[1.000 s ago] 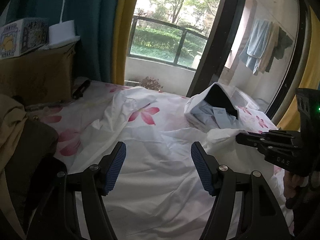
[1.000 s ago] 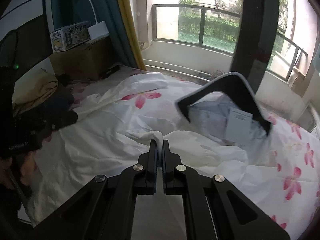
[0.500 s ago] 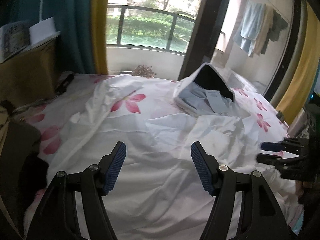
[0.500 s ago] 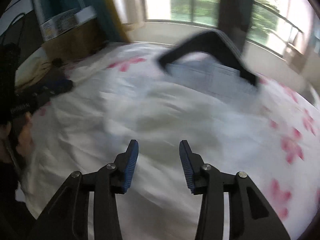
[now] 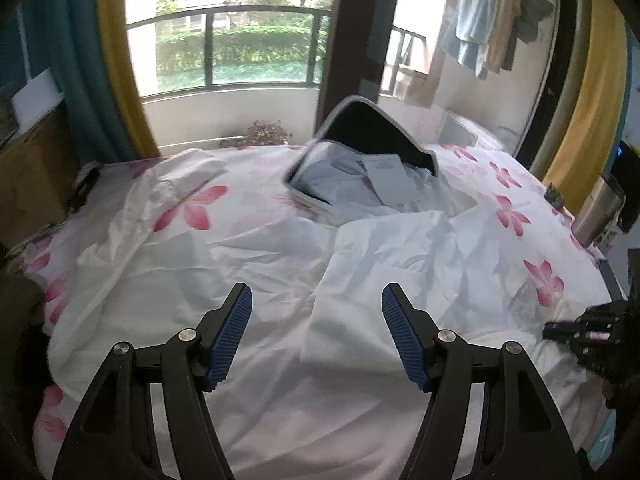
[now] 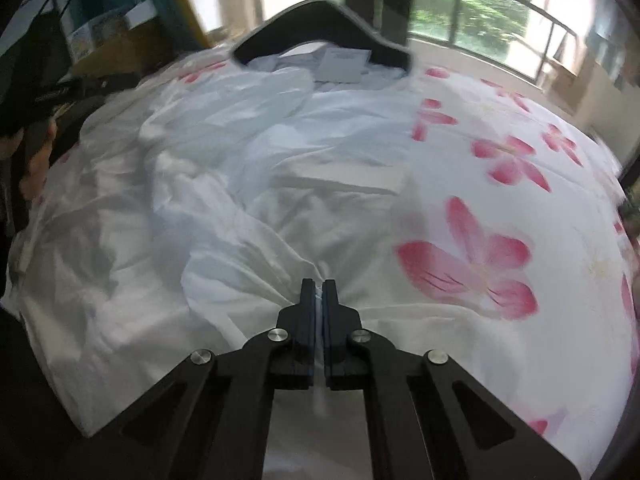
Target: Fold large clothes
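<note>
While right tool (image 6: 319, 286) pinches white garment (image 6: 240, 208), left tool (image 5: 316, 316) gapes wide, empty.

A bedroom in a home, by all signs. Bed (image 5: 520, 184) covered in white bedding with pink flowers, rumpled. Behind it, a tall window (image 5: 240, 40) with a railing and green hedges outside. Teal and yellow curtains (image 5: 92, 60) at the left side. Laundry (image 5: 488, 20) hanging to dry at the right, on what looks like an enclosed balcony. A cardboard box (image 5: 28, 176) beside the bed, left. An open storage bag (image 5: 360, 152) with folded clothes lying on the bedding.
</note>
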Demonstrator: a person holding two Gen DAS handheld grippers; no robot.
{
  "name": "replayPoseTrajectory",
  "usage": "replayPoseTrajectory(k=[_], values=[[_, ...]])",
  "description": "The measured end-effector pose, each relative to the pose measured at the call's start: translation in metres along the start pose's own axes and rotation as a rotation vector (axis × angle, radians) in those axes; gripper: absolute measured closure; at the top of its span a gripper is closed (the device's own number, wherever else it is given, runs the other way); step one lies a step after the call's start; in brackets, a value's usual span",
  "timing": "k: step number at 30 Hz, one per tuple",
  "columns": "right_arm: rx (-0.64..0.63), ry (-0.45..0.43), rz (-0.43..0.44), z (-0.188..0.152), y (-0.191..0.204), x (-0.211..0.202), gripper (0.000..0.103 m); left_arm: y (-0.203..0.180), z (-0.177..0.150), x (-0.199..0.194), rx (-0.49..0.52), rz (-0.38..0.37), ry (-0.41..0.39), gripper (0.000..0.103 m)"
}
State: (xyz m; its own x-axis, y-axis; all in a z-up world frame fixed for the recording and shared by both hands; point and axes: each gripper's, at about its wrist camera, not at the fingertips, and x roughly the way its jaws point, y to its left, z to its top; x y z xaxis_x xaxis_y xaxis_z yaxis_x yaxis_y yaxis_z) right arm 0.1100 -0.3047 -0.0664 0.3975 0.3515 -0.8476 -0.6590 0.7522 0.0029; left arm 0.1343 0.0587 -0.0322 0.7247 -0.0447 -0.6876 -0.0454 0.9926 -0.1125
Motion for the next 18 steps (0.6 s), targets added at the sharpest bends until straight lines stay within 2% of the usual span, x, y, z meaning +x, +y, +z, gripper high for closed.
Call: replayPoseTrajectory(k=[2,5,7,10,12,14,15,18], values=[[0.044,-0.020,-0.037,-0.009,-0.017,-0.009,0.101,-0.010,-0.001,0.010,0.018,-0.005,0.026,0.032],[0.107,-0.056,-0.107,-0.021,-0.044,-0.031,0.101,-0.031,-0.003,0.028,0.047,-0.052,0.084,0.032],[0.148,-0.049,-0.158,-0.030,-0.065,-0.039,0.101,-0.049,-0.006,0.042,0.081,-0.103,0.128,0.032],[0.241,-0.029,-0.215,-0.043,-0.097,-0.046,0.099,-0.068,-0.011,0.055,0.107,-0.132,0.167,0.032],[0.292,-0.012,-0.222,-0.045,-0.114,-0.050,0.092,-0.077,-0.016,0.061,0.115,-0.162,0.196,0.032],[0.296,-0.036,-0.233,-0.038,-0.124,-0.057,0.059,-0.086,-0.021,0.064,0.121,-0.191,0.216,0.032],[0.287,-0.058,-0.228,-0.032,-0.125,-0.060,0.054,-0.090,-0.022,0.064,0.124,-0.203,0.224,0.032],[0.224,-0.120,-0.186,0.005,-0.126,-0.058,0.053,-0.098,-0.027,0.062,0.132,-0.228,0.229,0.032]])
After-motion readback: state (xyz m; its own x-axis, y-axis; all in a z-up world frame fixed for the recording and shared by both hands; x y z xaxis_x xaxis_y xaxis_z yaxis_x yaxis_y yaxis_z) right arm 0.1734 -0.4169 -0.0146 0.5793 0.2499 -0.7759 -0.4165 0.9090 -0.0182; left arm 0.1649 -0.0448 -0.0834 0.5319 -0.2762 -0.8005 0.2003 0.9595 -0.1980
